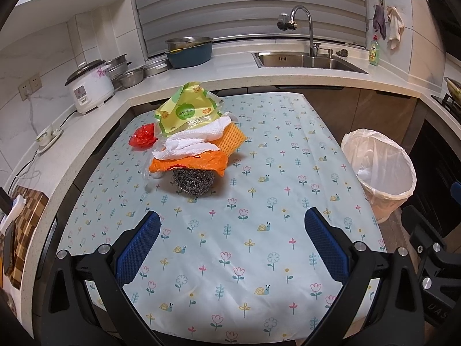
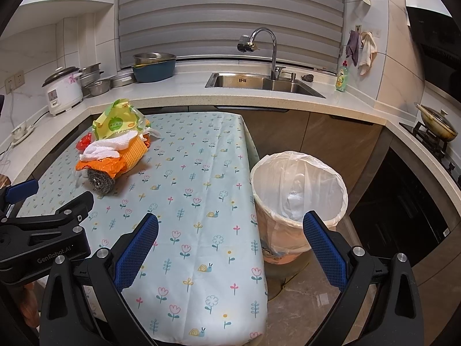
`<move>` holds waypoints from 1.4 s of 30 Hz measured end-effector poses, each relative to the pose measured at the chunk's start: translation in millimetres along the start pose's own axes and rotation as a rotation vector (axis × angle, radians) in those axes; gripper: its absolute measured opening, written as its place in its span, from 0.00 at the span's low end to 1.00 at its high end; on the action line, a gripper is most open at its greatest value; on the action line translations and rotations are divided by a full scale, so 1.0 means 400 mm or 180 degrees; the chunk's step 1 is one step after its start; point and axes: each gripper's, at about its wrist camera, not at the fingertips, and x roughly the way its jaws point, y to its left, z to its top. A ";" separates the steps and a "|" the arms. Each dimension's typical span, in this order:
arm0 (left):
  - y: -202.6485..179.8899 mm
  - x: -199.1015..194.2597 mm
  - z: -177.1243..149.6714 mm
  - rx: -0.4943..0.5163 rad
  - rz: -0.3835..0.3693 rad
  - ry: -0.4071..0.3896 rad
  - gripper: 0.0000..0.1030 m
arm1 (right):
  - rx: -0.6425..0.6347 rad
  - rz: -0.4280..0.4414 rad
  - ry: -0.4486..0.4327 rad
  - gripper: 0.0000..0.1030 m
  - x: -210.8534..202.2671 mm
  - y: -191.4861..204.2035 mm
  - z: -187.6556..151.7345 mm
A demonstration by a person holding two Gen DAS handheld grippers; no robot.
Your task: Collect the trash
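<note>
Trash heap (image 1: 190, 144) ahead of spread, empty left gripper (image 1: 232, 225): light, soft, crushable wrappers; pinch steel scourer (image 1: 192, 181) first.

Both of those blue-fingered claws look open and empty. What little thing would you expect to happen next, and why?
Probably the left gripper moves forward toward the steel scouring ball at the near edge of the trash pile. Both grippers are open and hold nothing, the pile lies straight ahead of the left one, and the lined bin stands beside the table, ready for the trash.

Bright, sharp; fisheye-warped, vignetted edges
</note>
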 end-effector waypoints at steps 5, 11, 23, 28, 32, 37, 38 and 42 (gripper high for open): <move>-0.001 0.000 0.001 0.0005 0.0003 0.0001 0.93 | -0.0007 -0.0002 -0.0001 0.93 0.000 0.002 0.000; -0.001 0.000 0.001 0.0001 0.0002 0.0000 0.93 | -0.0007 -0.0005 -0.0002 0.93 -0.003 -0.002 0.001; -0.002 0.000 0.001 0.0003 0.0001 -0.0003 0.93 | 0.0002 -0.0008 -0.0002 0.93 -0.009 -0.016 0.012; -0.003 0.000 0.001 0.0003 0.0001 -0.0003 0.93 | 0.0001 -0.0013 0.0000 0.93 -0.006 -0.017 0.013; -0.006 -0.002 0.001 0.0001 -0.0012 -0.0003 0.93 | -0.0002 -0.0017 0.0003 0.93 -0.005 -0.021 0.015; -0.004 -0.002 -0.001 -0.0021 -0.0039 -0.0033 0.93 | 0.0001 -0.0015 -0.0003 0.93 -0.006 -0.018 0.013; -0.003 -0.001 -0.001 -0.0026 -0.0043 -0.0037 0.93 | 0.0001 -0.0017 -0.0003 0.93 -0.006 -0.018 0.013; 0.003 0.003 -0.003 -0.0038 -0.0071 -0.0033 0.93 | 0.0001 -0.0018 -0.0001 0.93 -0.006 -0.020 0.015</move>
